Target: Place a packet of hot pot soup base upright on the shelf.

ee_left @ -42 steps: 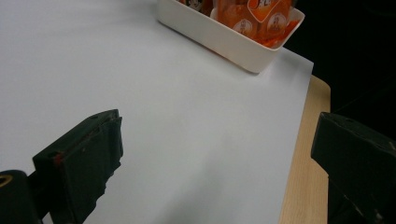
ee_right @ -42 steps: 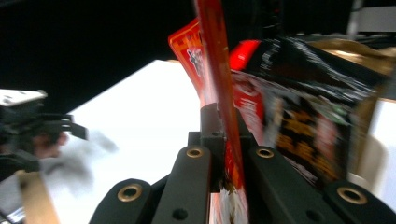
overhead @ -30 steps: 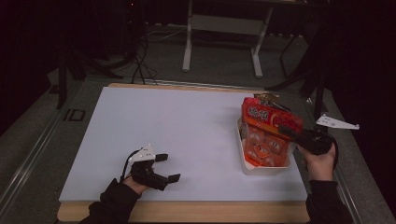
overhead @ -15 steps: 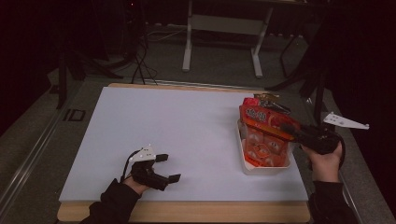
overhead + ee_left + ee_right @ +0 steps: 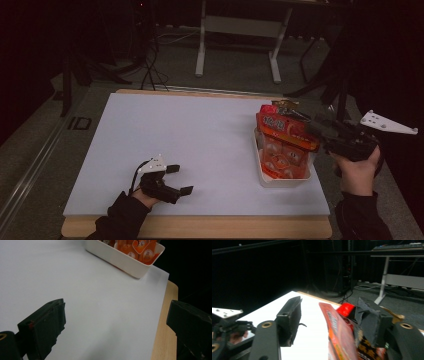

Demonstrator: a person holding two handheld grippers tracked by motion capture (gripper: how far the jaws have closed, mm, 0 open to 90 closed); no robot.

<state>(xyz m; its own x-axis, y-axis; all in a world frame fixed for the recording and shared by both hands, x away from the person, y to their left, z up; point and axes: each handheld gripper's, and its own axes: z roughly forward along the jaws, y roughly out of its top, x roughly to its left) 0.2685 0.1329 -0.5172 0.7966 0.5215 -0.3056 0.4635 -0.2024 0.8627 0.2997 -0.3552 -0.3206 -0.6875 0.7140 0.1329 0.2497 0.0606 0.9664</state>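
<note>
White sheet [image 5: 200,145] covers the wooden table [image 5: 200,227]; dark room.

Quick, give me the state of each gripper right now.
Left gripper: open, holding nothing, low over the white mat.
Right gripper: open, jaws just opening; orange snack packet between them, not clamped.

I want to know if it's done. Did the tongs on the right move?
Yes. The right tongs have lifted and drawn back toward the table's right edge, away from the white tray, opening off the orange packet.
</note>
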